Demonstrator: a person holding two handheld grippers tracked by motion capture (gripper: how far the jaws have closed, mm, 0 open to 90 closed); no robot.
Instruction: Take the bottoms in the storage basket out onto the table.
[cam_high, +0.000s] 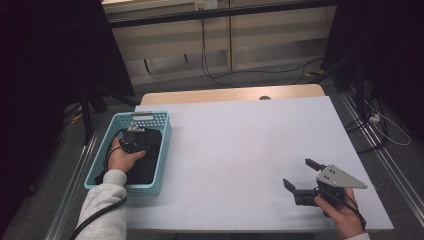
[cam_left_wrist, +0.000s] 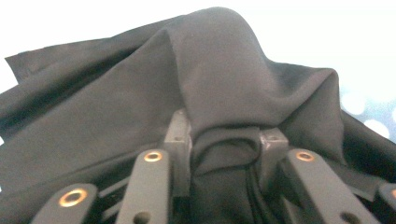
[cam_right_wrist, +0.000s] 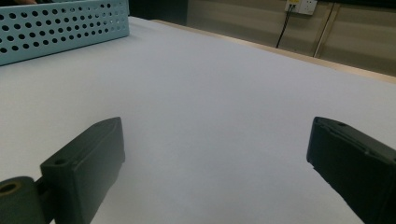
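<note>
- The table (cam_high: 240, 150) — a wide white top with a wooden strip along its far edge — carries 1 basket at its left side and the right tongs near its front right corner.
- The light blue perforated basket (cam_high: 162, 150) stands lengthwise at the table's left edge; its holed wall also shows at the top left of the right gripper view.
- The black cloth (cam_high: 150, 160) lies inside the basket and covers most of its floor; in the left gripper view it rises in a loose fold above the jaws.
- The left forearm, in a pale sleeve, reaches in from the bottom edge, and the left hand (cam_high: 124, 157) dips into the basket, angled down onto the cloth.
- The left tongs (cam_left_wrist: 224, 144) are closed on a bunched fold of the black cloth — the fabric is pinched between the 2 pads, jaws only partly apart.
- The right hand (cam_high: 345, 215) rests low over the table, well apart from the basket.
- The right tongs (cam_high: 301, 173) point left and away across the bare top, jaws spread wide with nothing between them.
</note>
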